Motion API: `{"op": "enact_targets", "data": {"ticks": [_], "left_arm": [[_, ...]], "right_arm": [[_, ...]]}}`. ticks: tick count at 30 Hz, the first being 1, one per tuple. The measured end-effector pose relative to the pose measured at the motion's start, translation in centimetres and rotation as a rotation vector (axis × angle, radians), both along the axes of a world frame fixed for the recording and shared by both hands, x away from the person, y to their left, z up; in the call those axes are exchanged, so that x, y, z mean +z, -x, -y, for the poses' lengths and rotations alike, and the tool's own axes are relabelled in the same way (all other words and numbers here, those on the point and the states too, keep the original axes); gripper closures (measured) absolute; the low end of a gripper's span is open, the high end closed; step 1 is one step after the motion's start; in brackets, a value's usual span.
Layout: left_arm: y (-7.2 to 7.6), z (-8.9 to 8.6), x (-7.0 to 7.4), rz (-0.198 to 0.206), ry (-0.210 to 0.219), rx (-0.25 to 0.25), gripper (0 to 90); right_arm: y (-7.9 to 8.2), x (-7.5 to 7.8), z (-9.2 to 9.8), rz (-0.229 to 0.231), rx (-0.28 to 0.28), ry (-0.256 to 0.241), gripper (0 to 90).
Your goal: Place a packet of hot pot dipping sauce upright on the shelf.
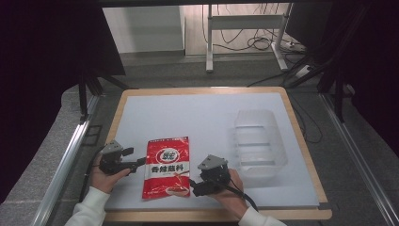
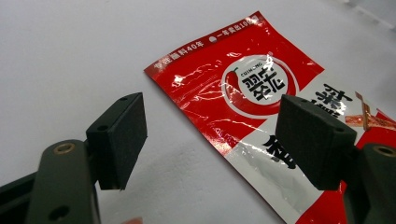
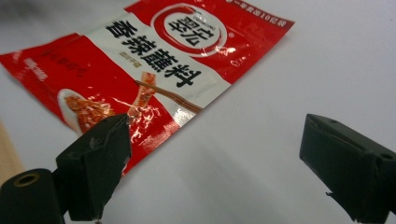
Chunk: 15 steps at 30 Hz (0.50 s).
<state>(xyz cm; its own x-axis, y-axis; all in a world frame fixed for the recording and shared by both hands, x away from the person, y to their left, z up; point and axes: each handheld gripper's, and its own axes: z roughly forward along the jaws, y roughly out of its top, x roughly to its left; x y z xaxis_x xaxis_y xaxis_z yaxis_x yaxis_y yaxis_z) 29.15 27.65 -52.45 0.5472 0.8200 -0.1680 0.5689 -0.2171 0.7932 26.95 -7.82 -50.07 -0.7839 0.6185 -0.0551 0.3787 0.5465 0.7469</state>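
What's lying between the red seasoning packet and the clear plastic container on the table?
Only the right hand-held gripper, low in that gap in the high view; otherwise bare white tabletop separates red packet and clear container.

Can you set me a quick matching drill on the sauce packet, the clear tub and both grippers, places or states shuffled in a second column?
1. red packet
2. clear tub
3. left gripper
4. right gripper

a. open, at the packet's lower right corner
b. empty, right part of the mat
c. flat between both grippers
d. open, at the packet's left edge

Pairs: 1-c, 2-b, 3-d, 4-a
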Motion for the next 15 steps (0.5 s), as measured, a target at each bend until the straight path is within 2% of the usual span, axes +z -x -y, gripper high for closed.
{"op": "enact_targets", "data": {"ticks": [7,15], "left_arm": [[0.1,0.0,-0.1,-0.004,-0.017,0.011,23.6],[0.3,0.1,-0.1,0.001,-0.016,0.005,23.0]], "right_arm": [[-0.2,1.1,1.0,-0.026,0.031,-0.05,11.1],[0.0,2.3,0.8,-0.003,0.039,-0.054,13.7]]}}
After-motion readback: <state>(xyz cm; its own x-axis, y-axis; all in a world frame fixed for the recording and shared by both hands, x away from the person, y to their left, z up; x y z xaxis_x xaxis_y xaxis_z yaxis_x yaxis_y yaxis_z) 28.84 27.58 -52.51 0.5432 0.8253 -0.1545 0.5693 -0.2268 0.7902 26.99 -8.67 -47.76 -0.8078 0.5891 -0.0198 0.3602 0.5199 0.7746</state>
